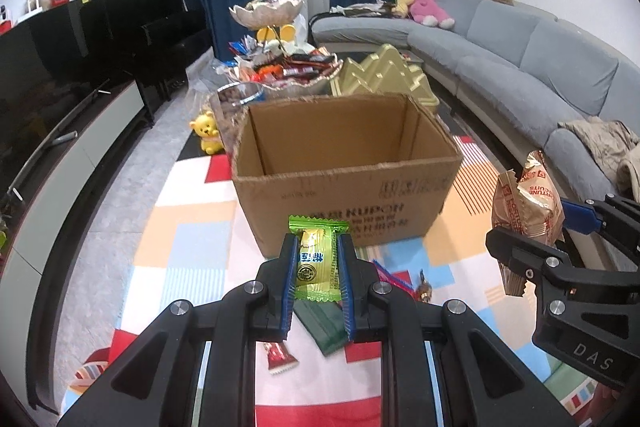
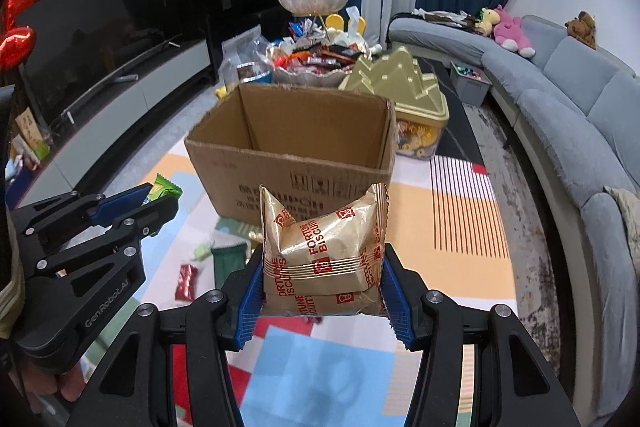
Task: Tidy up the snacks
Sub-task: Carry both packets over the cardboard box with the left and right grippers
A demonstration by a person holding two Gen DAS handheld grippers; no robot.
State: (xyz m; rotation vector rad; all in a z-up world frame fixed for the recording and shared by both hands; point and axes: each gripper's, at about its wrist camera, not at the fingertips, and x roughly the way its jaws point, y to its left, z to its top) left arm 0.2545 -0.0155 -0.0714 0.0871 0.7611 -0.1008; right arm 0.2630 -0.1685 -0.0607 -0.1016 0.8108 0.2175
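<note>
An open cardboard box (image 1: 348,187) (image 2: 288,183) stands on a colourful play mat; the part of its inside that I can see is empty. My left gripper (image 1: 320,247) is shut on a small green and yellow candy packet (image 1: 318,229), held up just in front of the box. To its right, my right gripper (image 2: 323,267) is shut on a gold Fortune Biscuits bag (image 2: 324,239), also raised before the box. Each gripper shows in the other's view: the right gripper (image 1: 532,227) with its bag (image 1: 524,203), the left gripper (image 2: 160,197) with its packet (image 2: 164,189).
Loose snacks lie on the mat below: a dark green packet (image 1: 326,327) and a red one (image 1: 278,357). Behind the box are a tiered dish of snacks (image 1: 280,67), a gold tin (image 1: 384,75) and a yellow bear toy (image 1: 208,135). A grey sofa (image 1: 540,67) runs along the right, a TV cabinet (image 1: 80,131) along the left.
</note>
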